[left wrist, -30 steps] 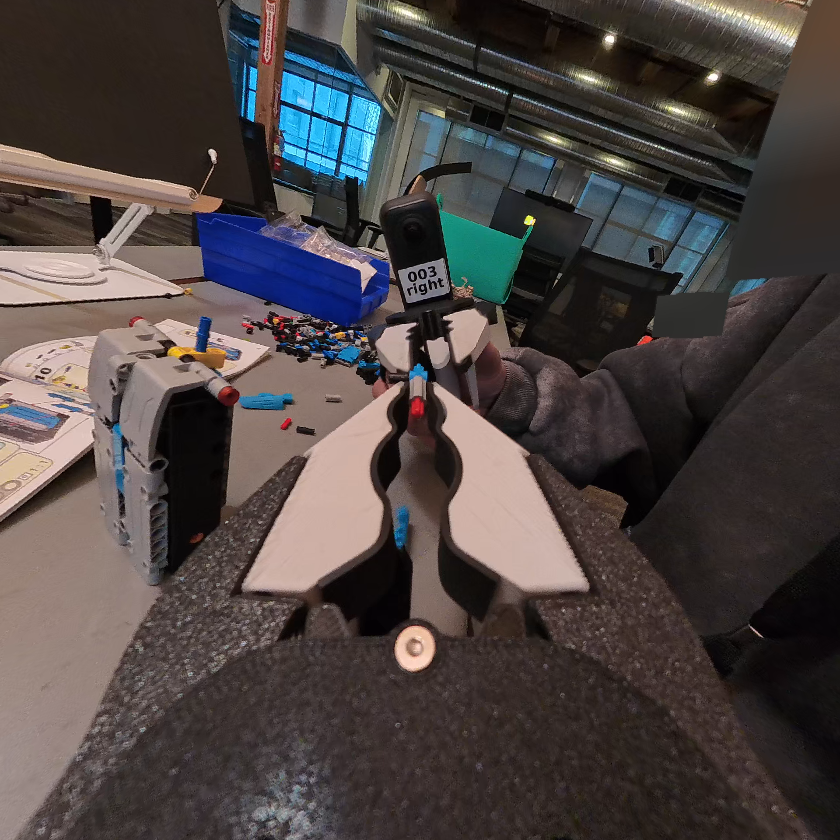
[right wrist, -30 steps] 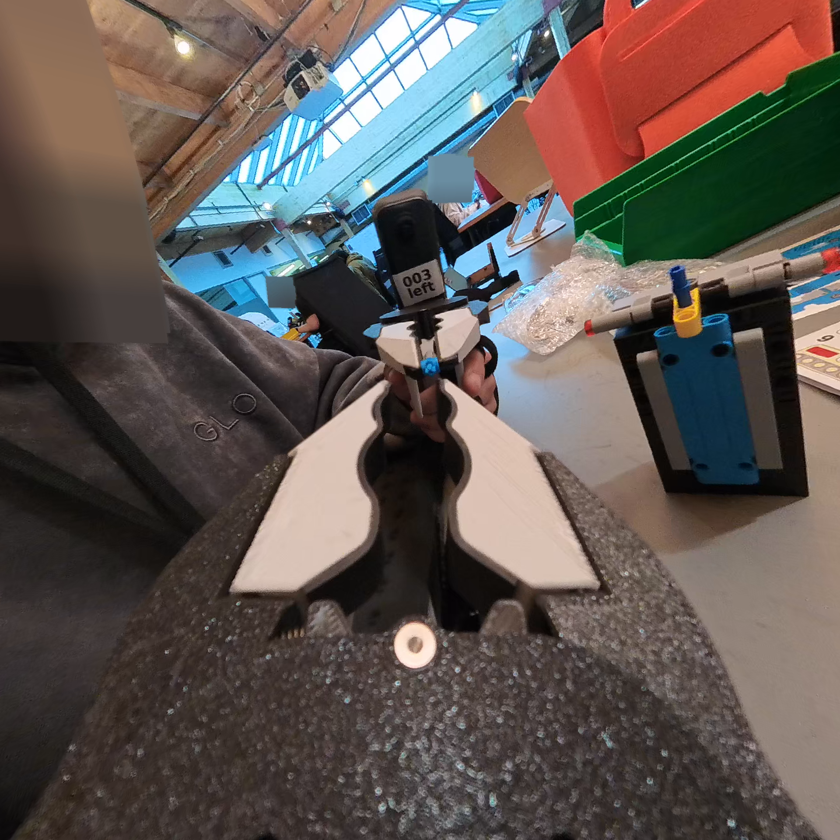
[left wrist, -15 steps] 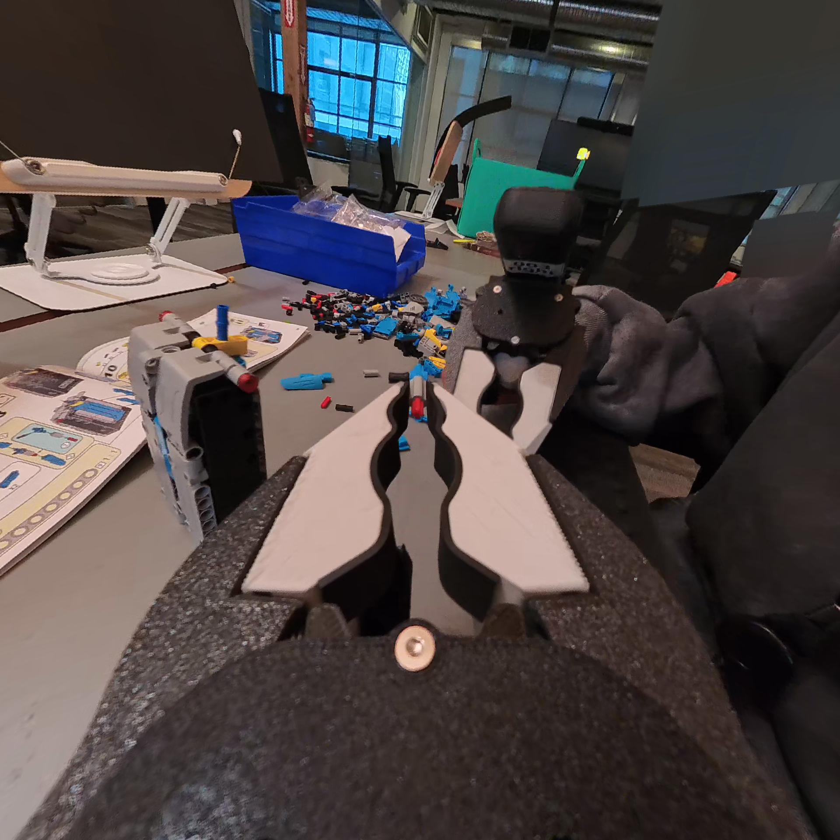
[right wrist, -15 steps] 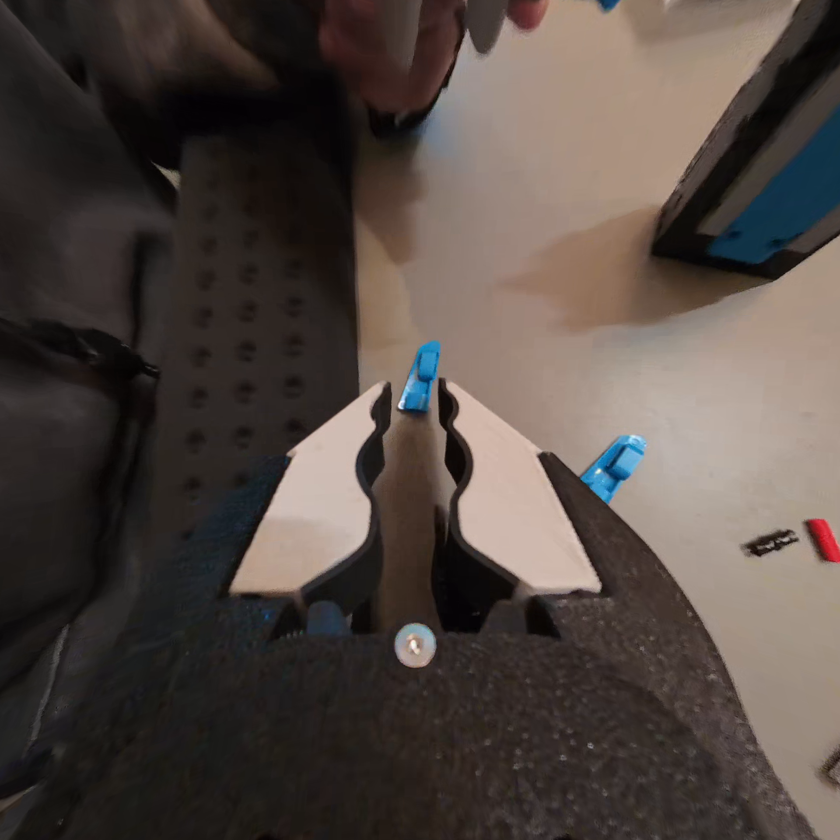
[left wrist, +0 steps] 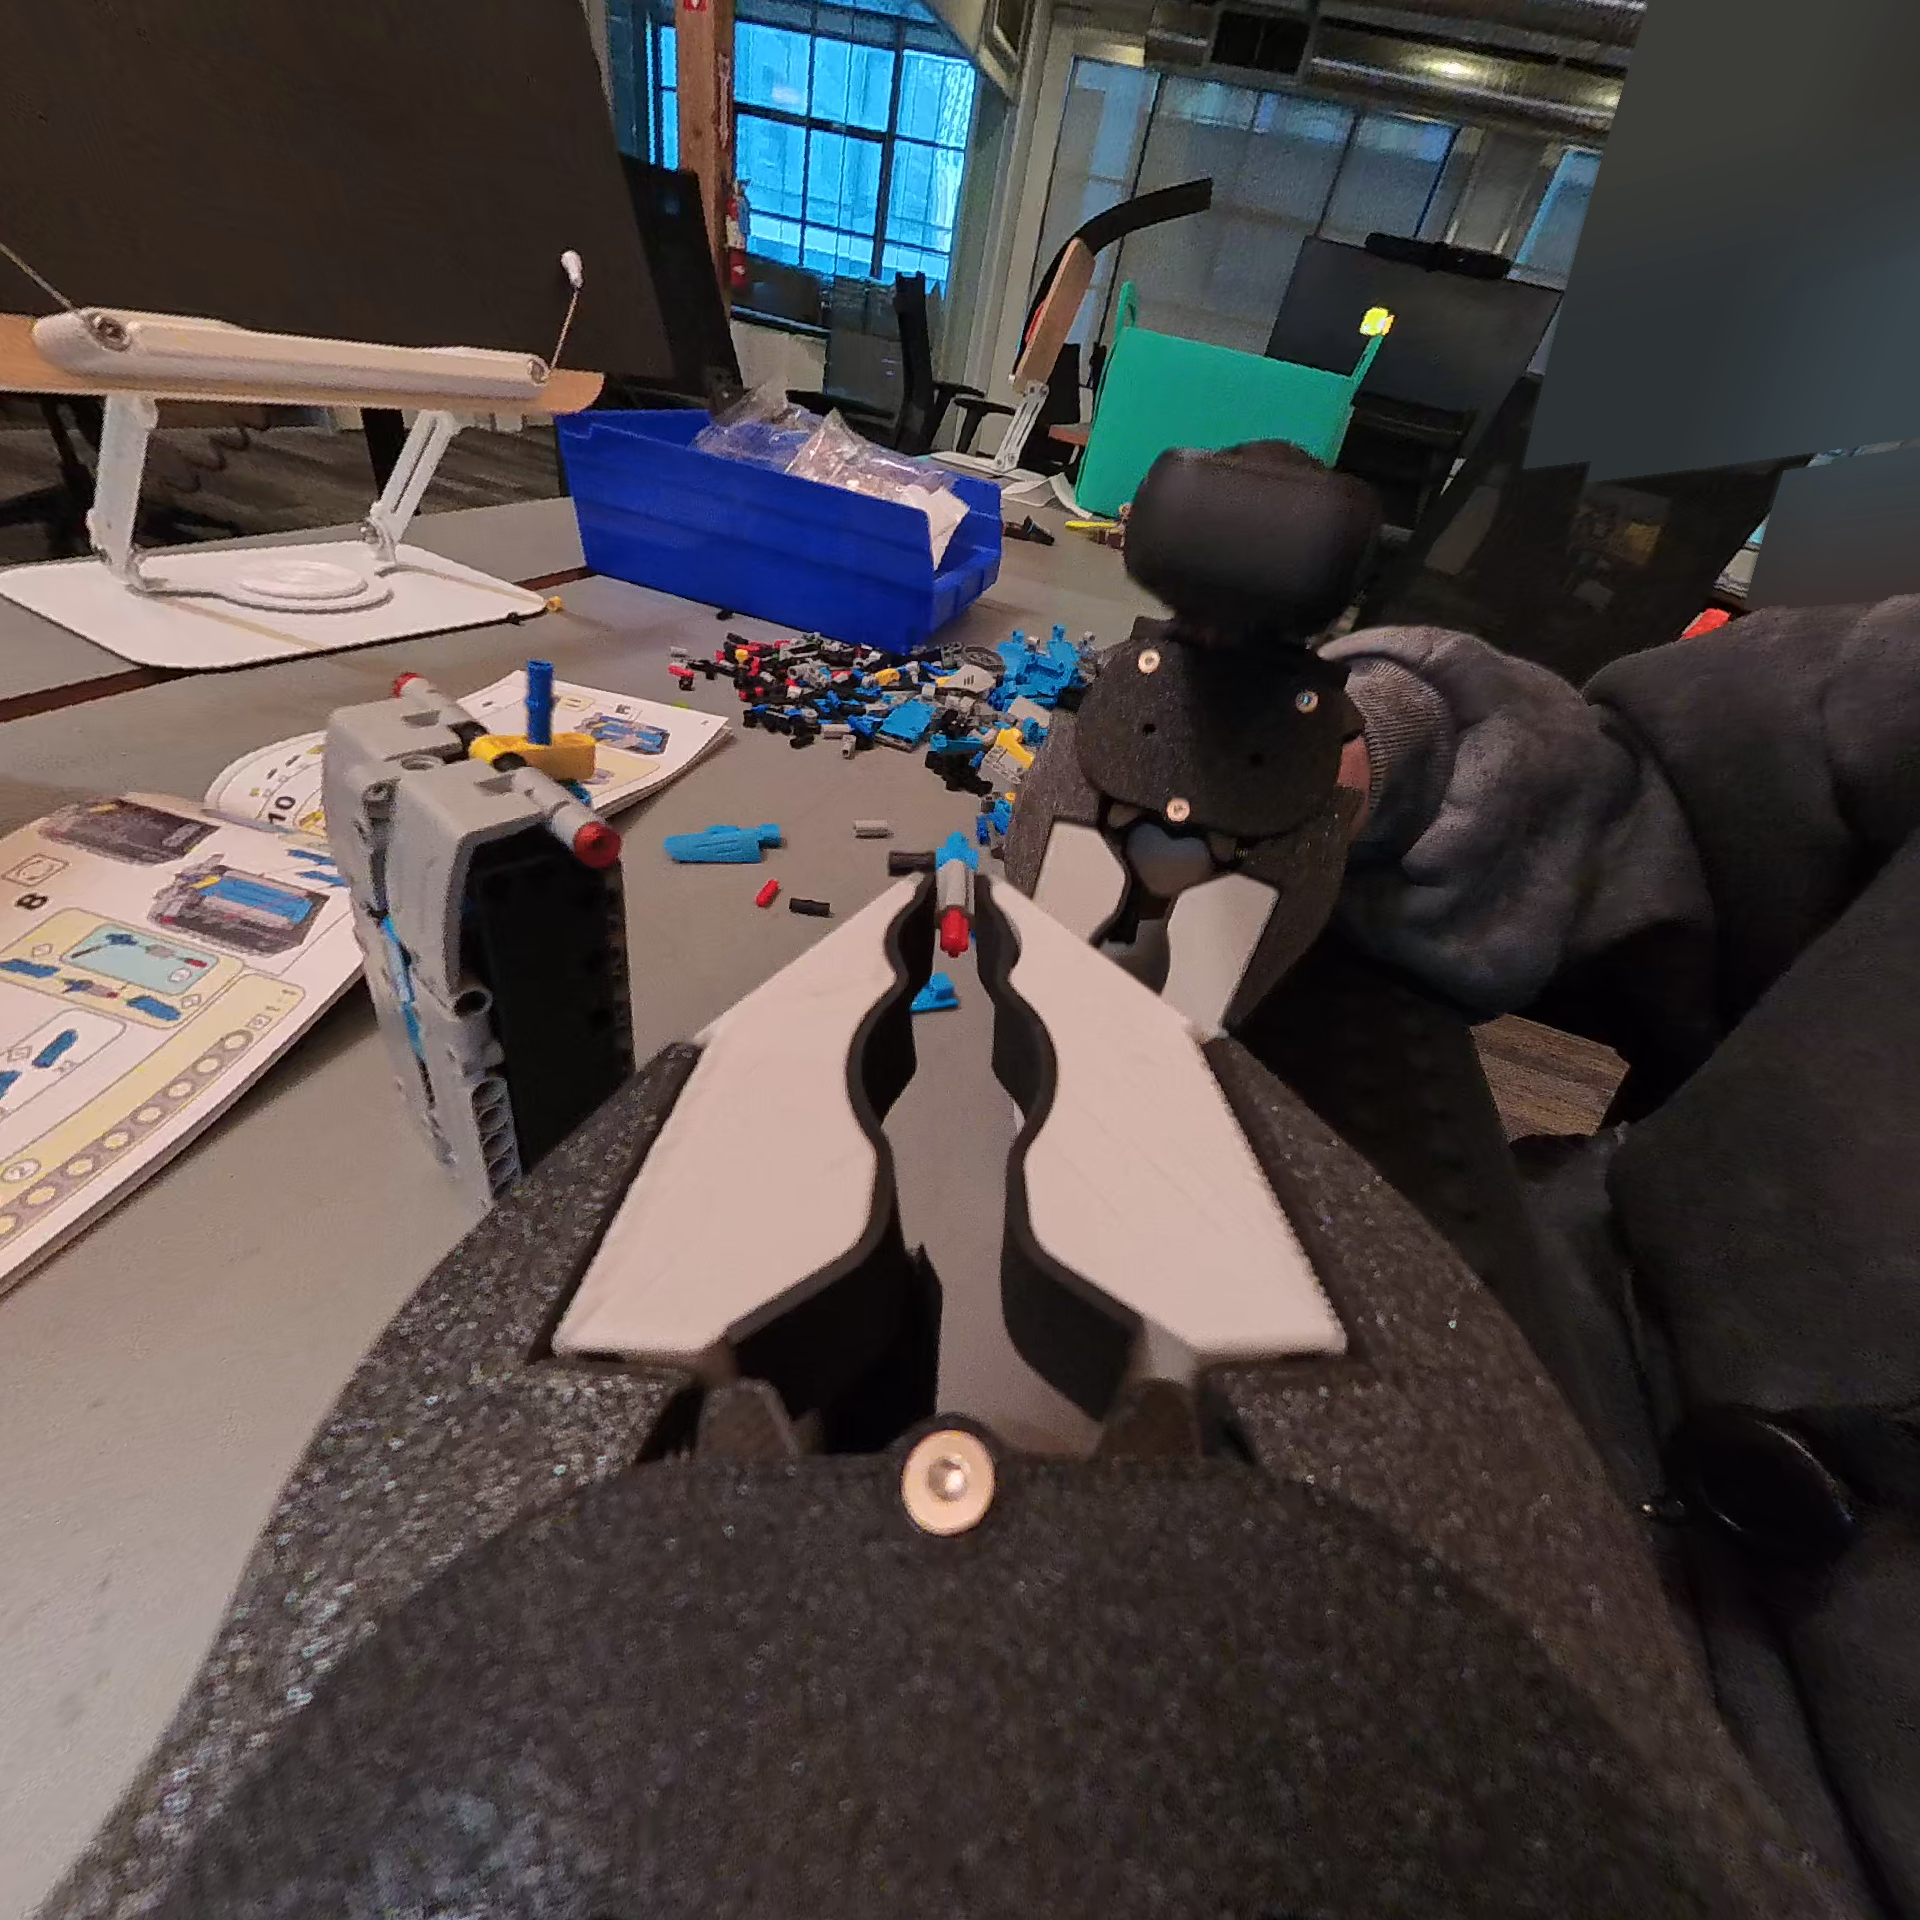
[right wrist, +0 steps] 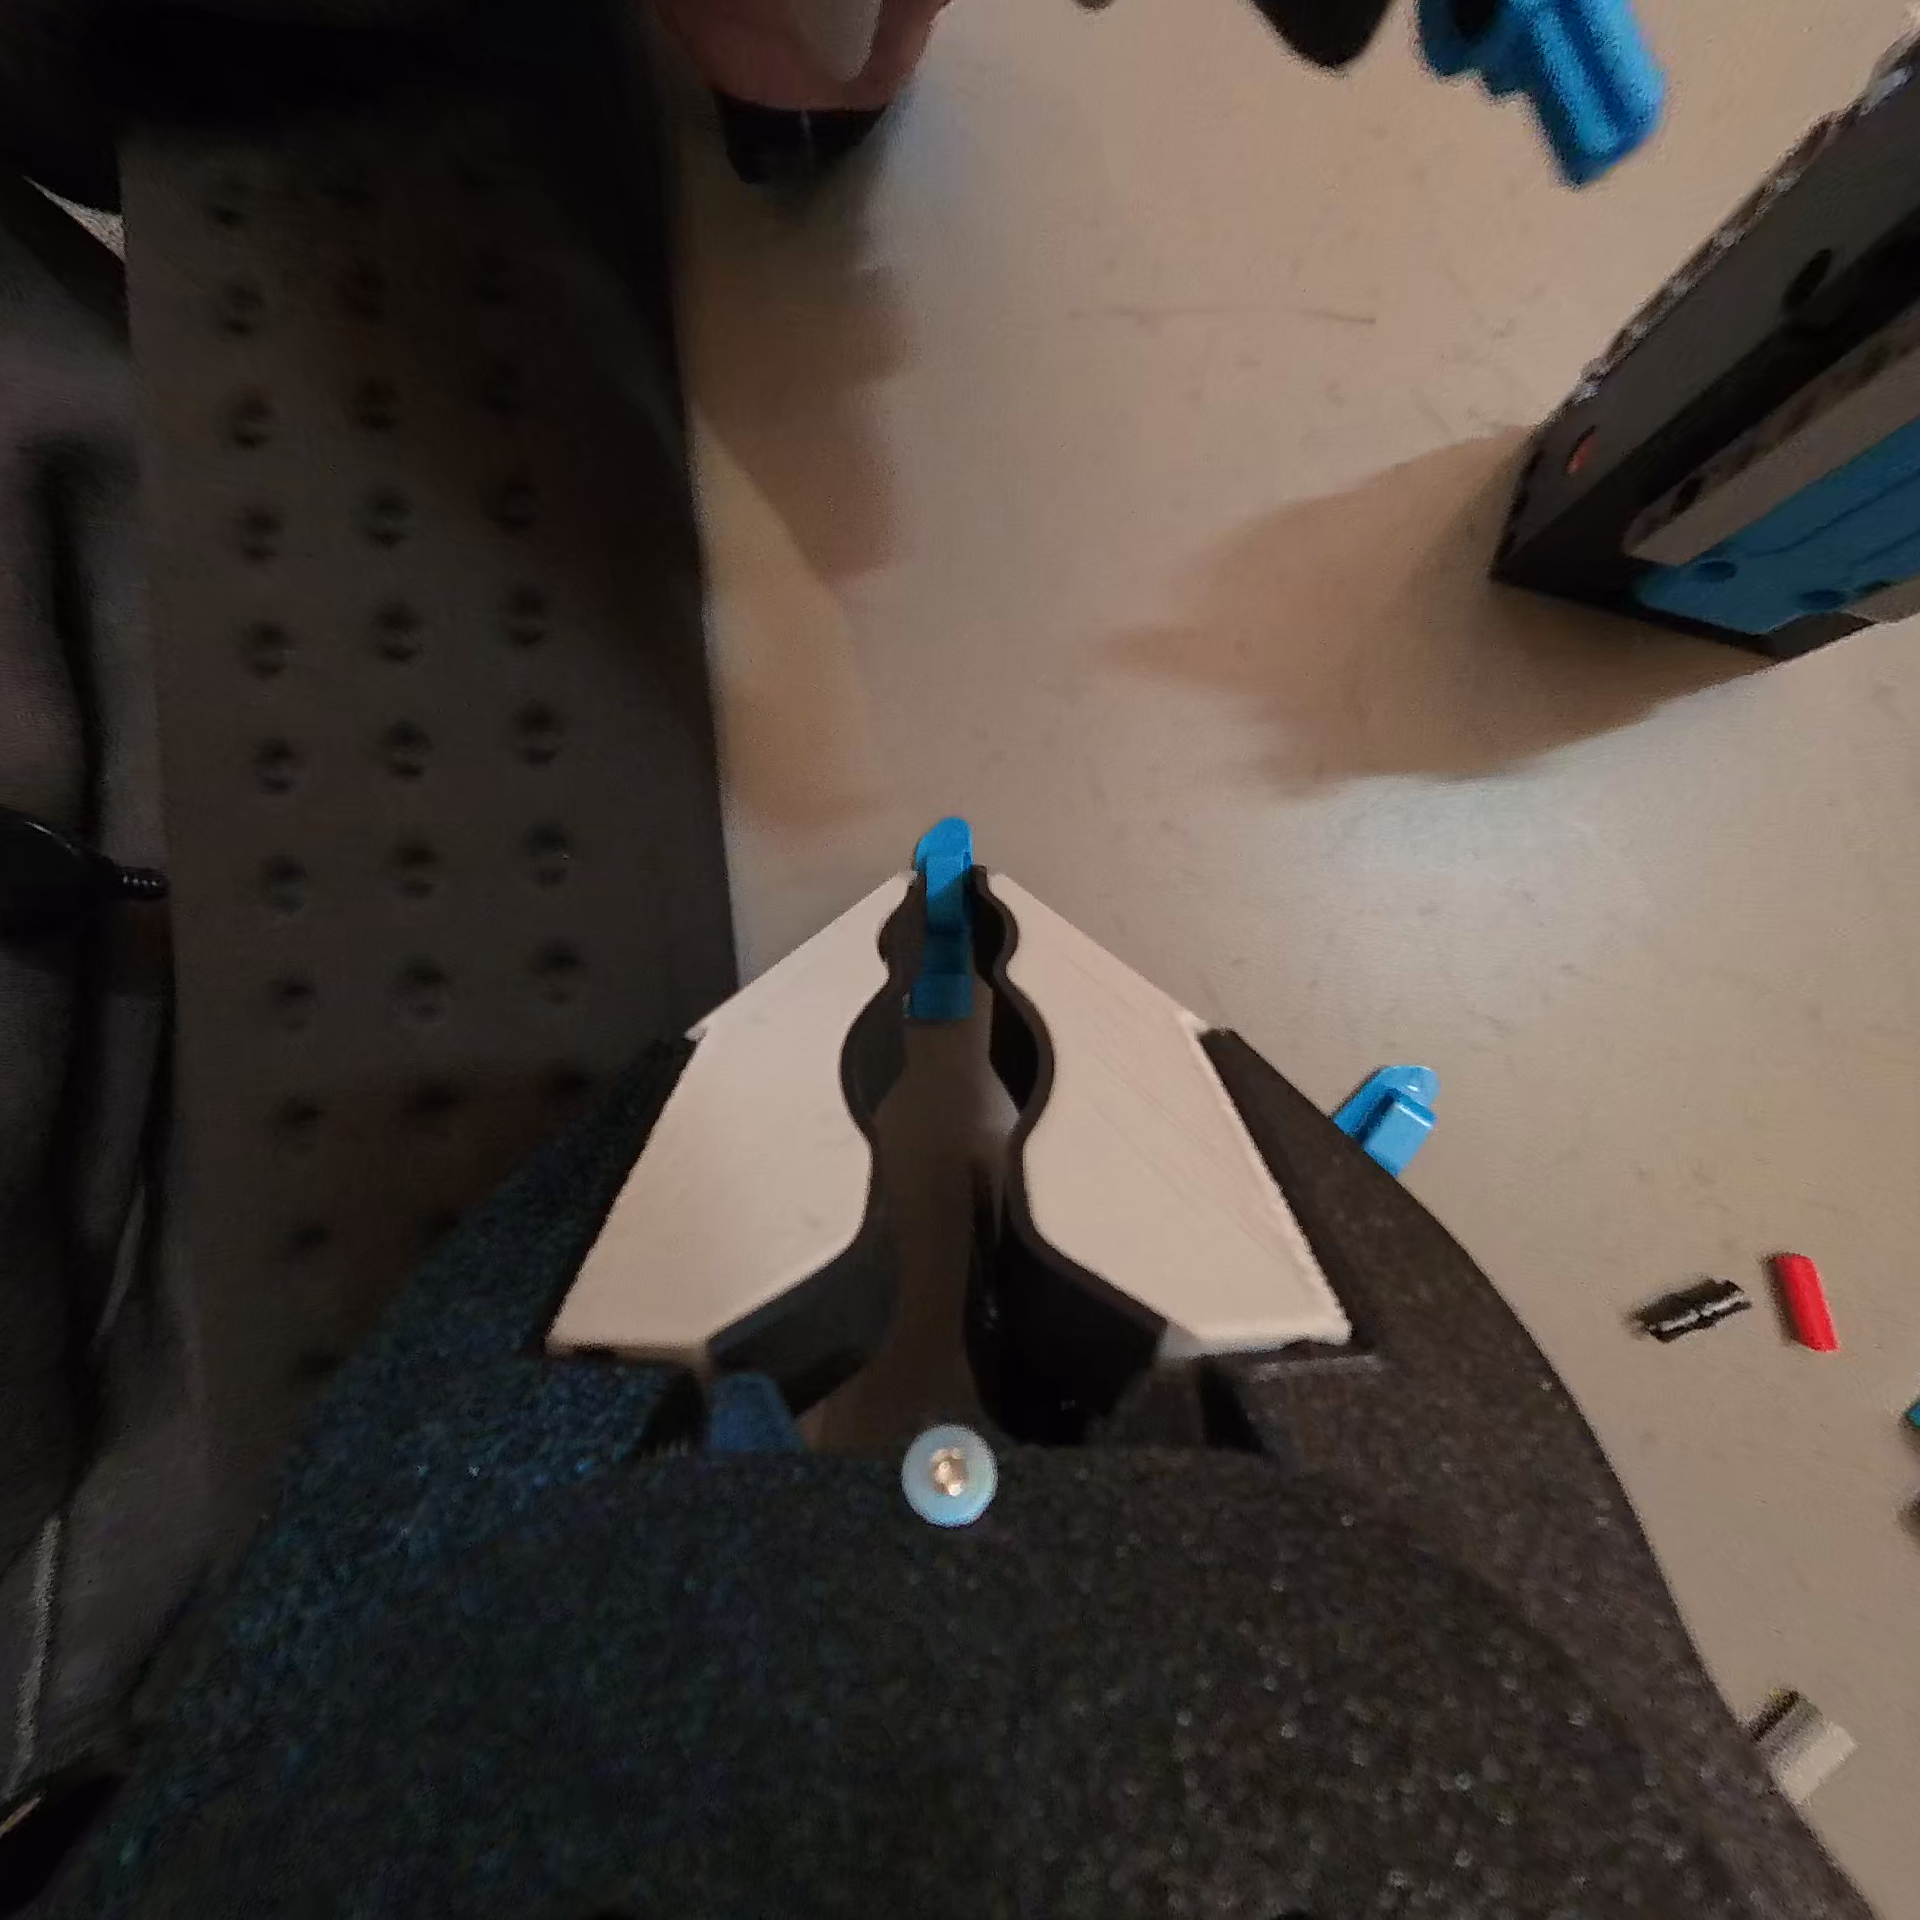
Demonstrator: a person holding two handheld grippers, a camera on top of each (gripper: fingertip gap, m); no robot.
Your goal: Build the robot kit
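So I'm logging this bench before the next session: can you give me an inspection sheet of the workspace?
Surface: grey table, bare patches between parts.
Job's things: grey-and-black brick assembly standing upright; open instruction booklet beside it.
Clutter: pile of small loose bricks; blue bin holding plastic bags.
Grippers: left tool shut on a grey pin with red tip; right tool shut on a blue piece.
Cables: nothing seen.
Surroundings: white stand, green box, windows.
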